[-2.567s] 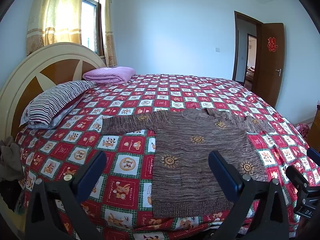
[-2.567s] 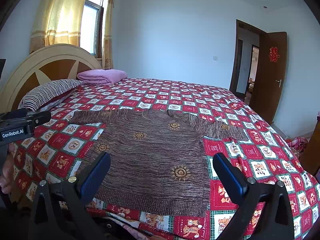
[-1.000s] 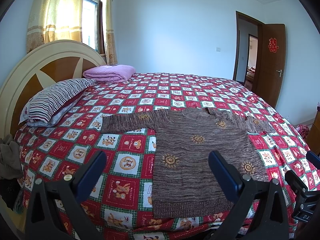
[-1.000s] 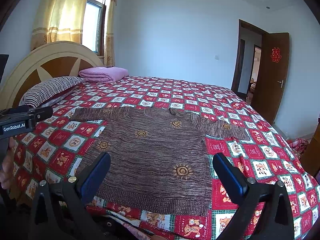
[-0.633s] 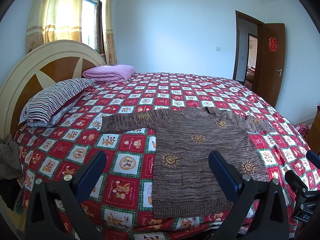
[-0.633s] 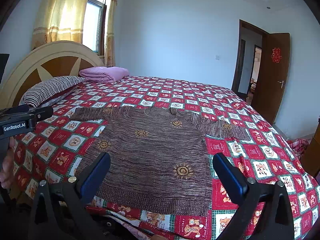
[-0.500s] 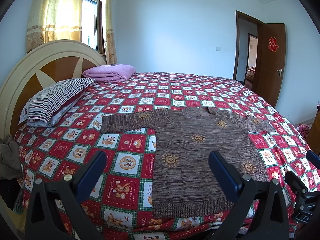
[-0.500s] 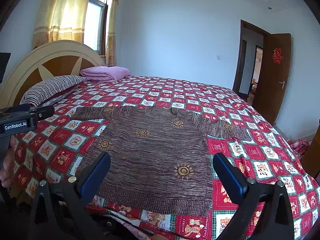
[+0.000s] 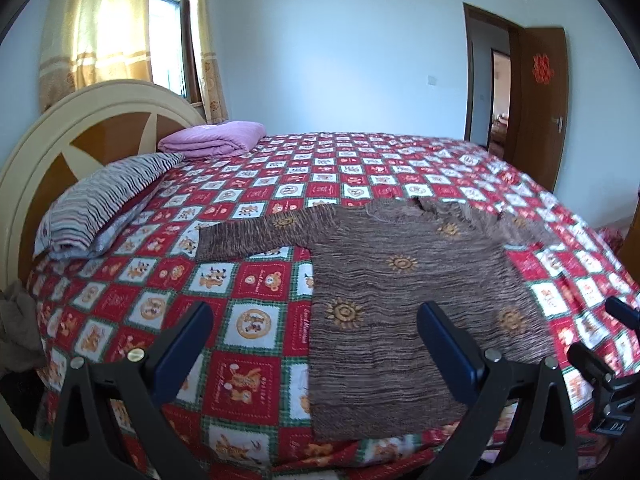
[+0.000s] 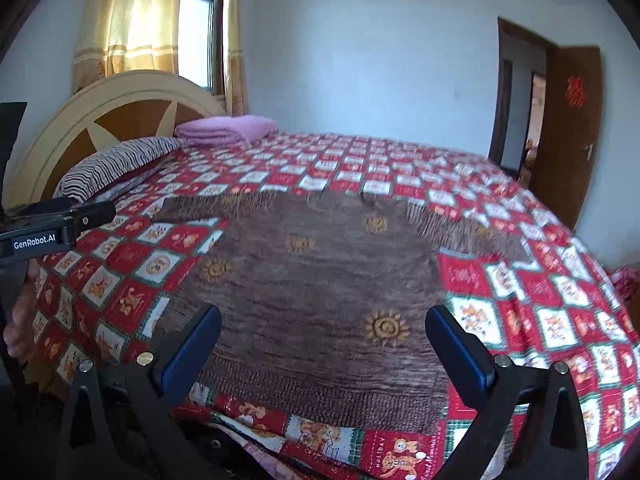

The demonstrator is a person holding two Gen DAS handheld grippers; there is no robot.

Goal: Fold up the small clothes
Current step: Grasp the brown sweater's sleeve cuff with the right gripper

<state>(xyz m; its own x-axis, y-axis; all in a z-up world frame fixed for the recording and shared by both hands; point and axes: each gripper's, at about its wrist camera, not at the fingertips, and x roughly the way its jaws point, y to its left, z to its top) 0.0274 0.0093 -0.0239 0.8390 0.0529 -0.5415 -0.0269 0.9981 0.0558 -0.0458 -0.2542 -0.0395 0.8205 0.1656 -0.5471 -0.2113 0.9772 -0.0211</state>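
A small brown knit sweater (image 9: 400,292) with orange sun motifs lies flat on the bed, sleeves spread to both sides, hem toward me; it also shows in the right wrist view (image 10: 312,288). My left gripper (image 9: 314,320) is open and empty, held above the bed's near edge, left of the sweater's hem. My right gripper (image 10: 322,328) is open and empty, held above the hem. The right gripper's tip (image 9: 612,344) shows at the right edge of the left wrist view, and the left gripper's body (image 10: 56,228) at the left edge of the right wrist view.
The bed has a red, white and green checked quilt (image 9: 256,320). A striped pillow (image 9: 100,200) and a folded pink blanket (image 9: 212,142) lie by the round headboard (image 9: 80,140). A dark cloth (image 9: 16,332) hangs at the left. An open brown door (image 9: 540,100) is at the right.
My right gripper has moved forward and lower toward the sweater's hem; its view is blurred with motion. The left gripper has barely moved. The sweater lies as before.
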